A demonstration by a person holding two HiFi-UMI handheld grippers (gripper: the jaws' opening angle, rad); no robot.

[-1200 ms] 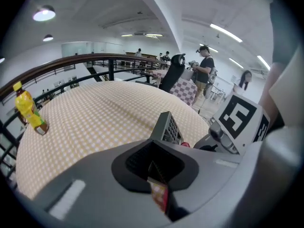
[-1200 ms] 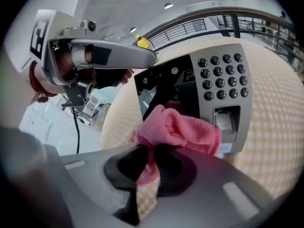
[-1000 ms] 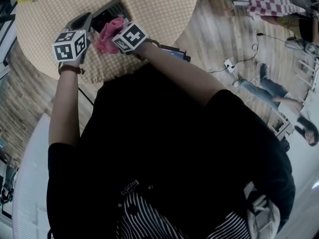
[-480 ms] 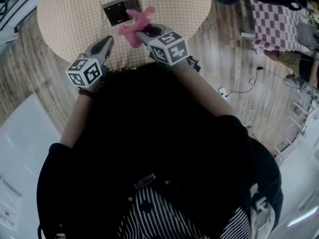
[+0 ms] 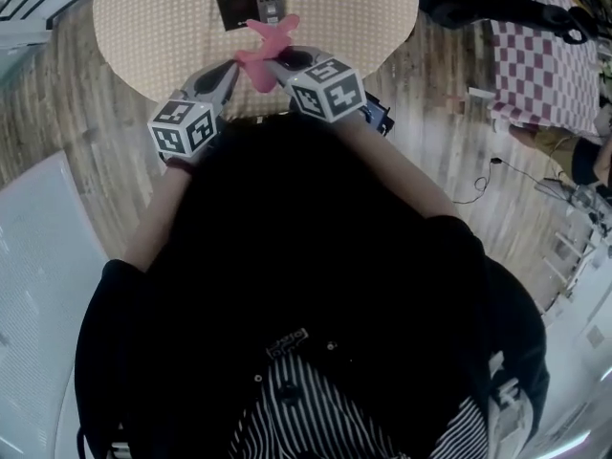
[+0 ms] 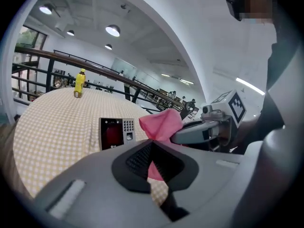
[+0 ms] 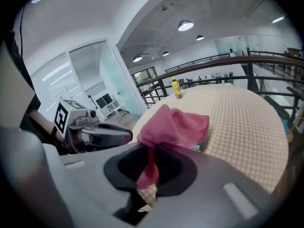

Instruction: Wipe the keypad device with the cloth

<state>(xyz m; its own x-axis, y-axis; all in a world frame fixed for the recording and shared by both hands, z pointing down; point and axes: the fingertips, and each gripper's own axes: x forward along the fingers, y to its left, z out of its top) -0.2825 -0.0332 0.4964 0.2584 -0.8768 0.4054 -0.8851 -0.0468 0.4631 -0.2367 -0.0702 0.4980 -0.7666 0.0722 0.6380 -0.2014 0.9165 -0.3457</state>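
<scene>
The keypad device (image 5: 251, 3) is a dark slab with a screen and a small keypad, lying flat on the round checked table (image 5: 153, 36); it also shows in the left gripper view (image 6: 114, 132). My right gripper (image 5: 273, 60) is shut on a pink cloth (image 5: 265, 44), held above the table's near edge, short of the device. The cloth bunches up out of its jaws (image 7: 173, 125). My left gripper (image 5: 230, 71) is shut and holds nothing, its tips just left of the cloth (image 6: 161, 125). The right gripper (image 6: 176, 137) points at it from the right.
A yellow bottle (image 6: 79, 83) stands at the table's far side, also seen in the right gripper view (image 7: 176, 88). Dark railings (image 6: 57, 56) run behind the table. A red-and-white checked cloth (image 5: 545, 36) lies at the right over a wooden floor (image 5: 449, 113).
Both grippers have drawn back from the device to the table's near edge. The cloth lifted off the device with the right gripper. The left gripper has closed in on the cloth.
</scene>
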